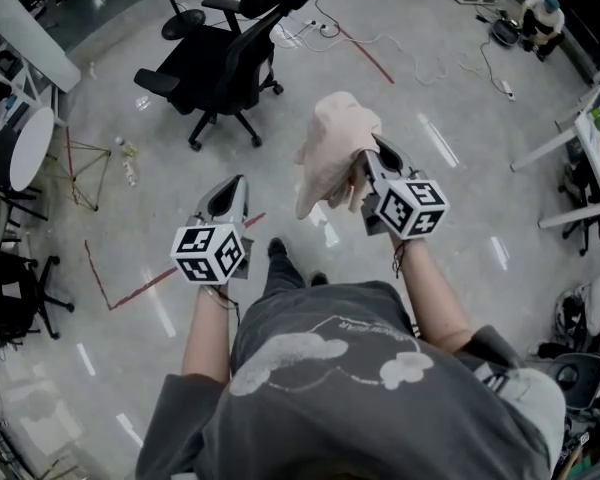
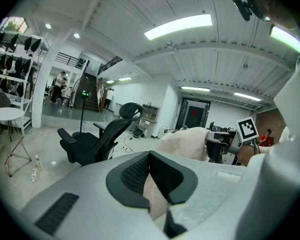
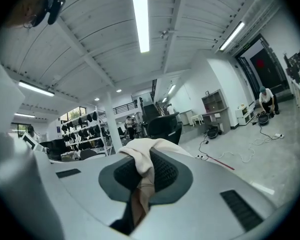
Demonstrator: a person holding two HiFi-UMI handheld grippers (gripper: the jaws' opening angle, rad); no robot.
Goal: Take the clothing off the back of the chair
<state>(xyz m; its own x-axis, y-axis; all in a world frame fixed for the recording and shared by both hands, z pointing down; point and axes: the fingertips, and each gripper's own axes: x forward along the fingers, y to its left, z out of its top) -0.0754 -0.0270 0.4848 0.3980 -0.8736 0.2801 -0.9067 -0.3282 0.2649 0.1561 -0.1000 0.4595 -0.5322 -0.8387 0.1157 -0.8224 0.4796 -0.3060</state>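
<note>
Cloth (image 1: 332,153) off chair (image 1: 225,63), bunched at frame centre, chair upper left | right tongs (image 1: 368,158) clenched on cloth | left tongs (image 1: 234,184) closed, empty | tip: grip firmly, lift hanging end clear of floor (image 1: 450,218), support with left.

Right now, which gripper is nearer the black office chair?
Left. The left gripper points toward the chair ahead of it; the right gripper, shut on the clothing, is farther off to the chair's right.
</note>
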